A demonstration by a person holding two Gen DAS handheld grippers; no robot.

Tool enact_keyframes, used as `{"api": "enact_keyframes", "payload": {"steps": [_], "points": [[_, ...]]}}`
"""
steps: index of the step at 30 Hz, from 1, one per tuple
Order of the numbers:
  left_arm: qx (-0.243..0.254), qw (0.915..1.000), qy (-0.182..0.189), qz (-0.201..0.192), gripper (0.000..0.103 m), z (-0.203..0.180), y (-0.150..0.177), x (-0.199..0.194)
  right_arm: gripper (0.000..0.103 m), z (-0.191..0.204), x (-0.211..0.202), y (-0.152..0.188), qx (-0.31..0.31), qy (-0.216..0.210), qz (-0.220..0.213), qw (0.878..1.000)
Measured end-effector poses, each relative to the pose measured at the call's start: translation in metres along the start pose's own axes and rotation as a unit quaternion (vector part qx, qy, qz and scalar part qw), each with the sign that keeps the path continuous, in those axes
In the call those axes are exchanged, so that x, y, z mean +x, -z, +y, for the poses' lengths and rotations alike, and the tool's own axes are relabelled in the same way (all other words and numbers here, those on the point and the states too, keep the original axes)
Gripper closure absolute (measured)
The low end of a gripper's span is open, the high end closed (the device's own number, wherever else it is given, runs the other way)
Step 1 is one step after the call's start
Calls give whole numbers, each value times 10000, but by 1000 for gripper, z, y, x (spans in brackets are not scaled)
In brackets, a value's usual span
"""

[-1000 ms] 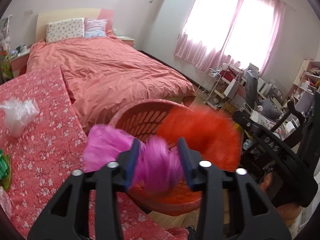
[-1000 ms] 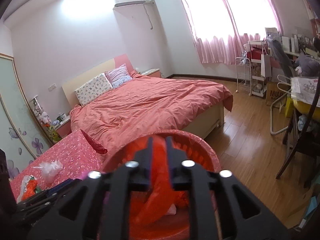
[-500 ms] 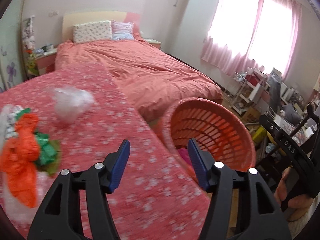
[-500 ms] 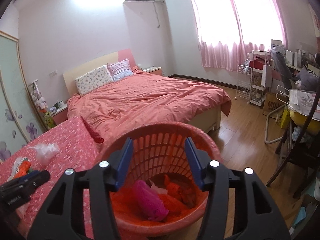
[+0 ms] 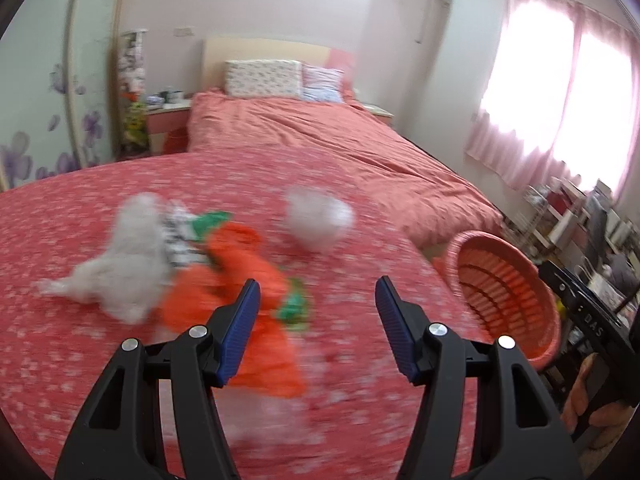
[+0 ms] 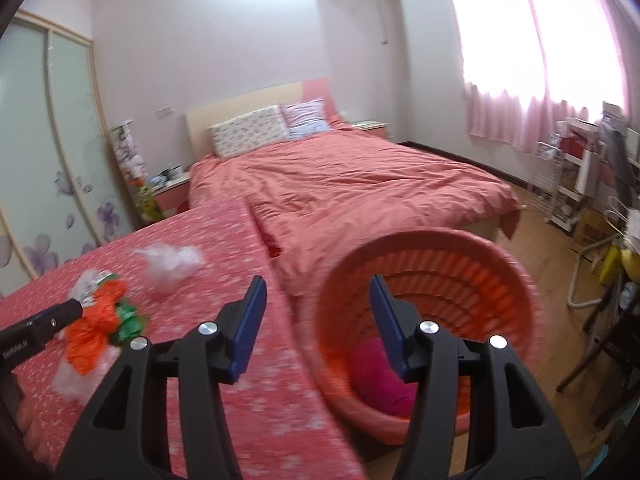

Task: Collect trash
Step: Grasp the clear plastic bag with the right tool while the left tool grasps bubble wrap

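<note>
My left gripper point(image 5: 316, 312) is open and empty above the red floral table point(image 5: 360, 400). Just ahead of it lie an orange plastic bag point(image 5: 240, 280), a green scrap point(image 5: 294, 308), a white crumpled bag point(image 5: 124, 272) and a clear crumpled bag point(image 5: 320, 218). My right gripper point(image 6: 316, 320) is open and empty, over the gap between the table edge and the orange laundry basket point(image 6: 500, 276). A pink bag point(image 6: 380, 376) lies in the basket. The basket also shows in the left wrist view point(image 5: 504, 276). The trash pile also shows in the right wrist view point(image 6: 100, 320).
A bed with a salmon cover point(image 6: 360, 176) stands behind the table. A nightstand point(image 5: 168, 120) is at the bed's left. A rack and desk clutter point(image 6: 580, 172) stand on the right by the window. A wood floor point(image 6: 560, 280) lies beyond the basket.
Both grippers opened and dropped the pink and orange bags into the basket. The left gripper has swung left over the table toward the trash pile. The right gripper has shifted left too.
</note>
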State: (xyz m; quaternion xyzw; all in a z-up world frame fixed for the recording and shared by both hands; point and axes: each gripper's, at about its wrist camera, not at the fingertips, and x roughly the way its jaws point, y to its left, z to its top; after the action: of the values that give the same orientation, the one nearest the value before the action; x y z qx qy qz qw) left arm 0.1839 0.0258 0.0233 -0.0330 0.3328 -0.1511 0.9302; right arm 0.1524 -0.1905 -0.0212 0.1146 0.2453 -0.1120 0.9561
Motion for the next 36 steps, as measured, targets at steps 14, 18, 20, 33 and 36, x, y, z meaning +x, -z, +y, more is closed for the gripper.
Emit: {"api": "enact_keyframes", "payload": {"steps": [14, 18, 20, 33, 36], "points": [[-897, 9889, -1181, -36, 40, 146, 1, -3, 50, 147, 90, -14, -533, -1047, 715, 9905], [-1058, 9876, -1158, -51, 40, 170, 2, 0, 50, 173, 129, -19, -624, -931, 918, 9894], [-1041, 9880, -1141, -51, 40, 174, 3, 2, 50, 180, 147, -20, -622, -870, 1044, 9888], [-848, 9905, -1032, 320, 38, 177, 3, 34, 95, 165, 167, -6, -559, -702, 1436, 9856], [-926, 9890, -998, 574, 38, 177, 6, 46, 95, 154, 158, -5, -473, -727, 1441, 9858]]}}
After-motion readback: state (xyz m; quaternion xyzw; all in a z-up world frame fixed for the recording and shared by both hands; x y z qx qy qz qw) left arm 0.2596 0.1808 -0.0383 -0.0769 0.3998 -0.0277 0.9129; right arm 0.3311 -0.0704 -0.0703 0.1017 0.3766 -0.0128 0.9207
